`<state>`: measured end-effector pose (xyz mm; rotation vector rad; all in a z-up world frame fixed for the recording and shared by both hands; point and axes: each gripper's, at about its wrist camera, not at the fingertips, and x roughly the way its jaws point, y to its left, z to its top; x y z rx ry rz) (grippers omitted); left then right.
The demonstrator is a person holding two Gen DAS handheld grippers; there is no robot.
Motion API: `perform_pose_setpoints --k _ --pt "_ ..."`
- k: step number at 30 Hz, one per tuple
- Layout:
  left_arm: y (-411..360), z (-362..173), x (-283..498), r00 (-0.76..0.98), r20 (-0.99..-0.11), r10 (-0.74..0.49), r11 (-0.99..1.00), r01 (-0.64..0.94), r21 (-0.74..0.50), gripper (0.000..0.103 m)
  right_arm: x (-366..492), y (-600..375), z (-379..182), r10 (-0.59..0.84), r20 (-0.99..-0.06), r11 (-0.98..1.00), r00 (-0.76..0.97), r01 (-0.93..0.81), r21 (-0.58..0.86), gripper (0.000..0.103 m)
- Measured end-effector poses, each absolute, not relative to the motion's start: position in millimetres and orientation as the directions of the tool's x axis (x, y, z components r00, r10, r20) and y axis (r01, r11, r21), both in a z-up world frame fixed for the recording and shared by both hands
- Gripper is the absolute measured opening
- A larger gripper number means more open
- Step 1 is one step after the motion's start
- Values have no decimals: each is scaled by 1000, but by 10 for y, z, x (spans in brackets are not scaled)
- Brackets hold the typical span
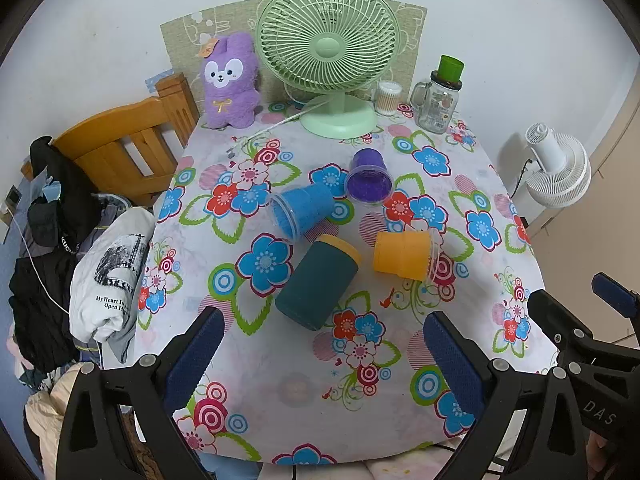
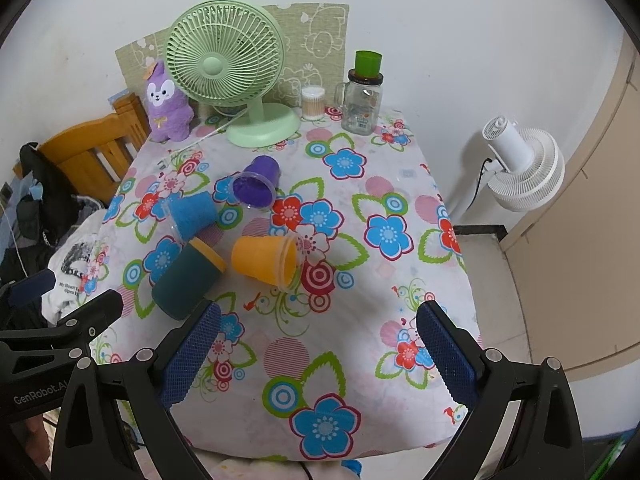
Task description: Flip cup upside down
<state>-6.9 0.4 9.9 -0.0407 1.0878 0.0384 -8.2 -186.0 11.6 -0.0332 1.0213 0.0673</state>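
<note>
Four cups lie on their sides near the middle of the table, which is covered with a flowered cloth. The dark green cup with a yellow rim is the nearest one to the grippers; its long axis runs diagonally, with the mouth pointing away and to the right and the closed bottom toward the camera. The orange cup lies just to its right, apart from it, with its long axis across the table and its mouth to the right. The blue cup lies just behind the dark green one, mouth toward the left front. The purple cup is beside the blue cup, with its mouth tilted toward the camera.

The left gripper hovers over the near edge of the table, its fingers spread wide and holding nothing. The right gripper is also spread wide and empty, over the near right part of the table.

A green fan stands at the far edge.
</note>
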Motion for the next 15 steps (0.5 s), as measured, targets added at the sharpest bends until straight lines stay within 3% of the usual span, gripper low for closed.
perform_pose_setpoints --k 15 --pt "36 78 -40 467 -884 16 999 -47 -7 101 -50 -1842 101 42 -854 997 519 -73 4 99"
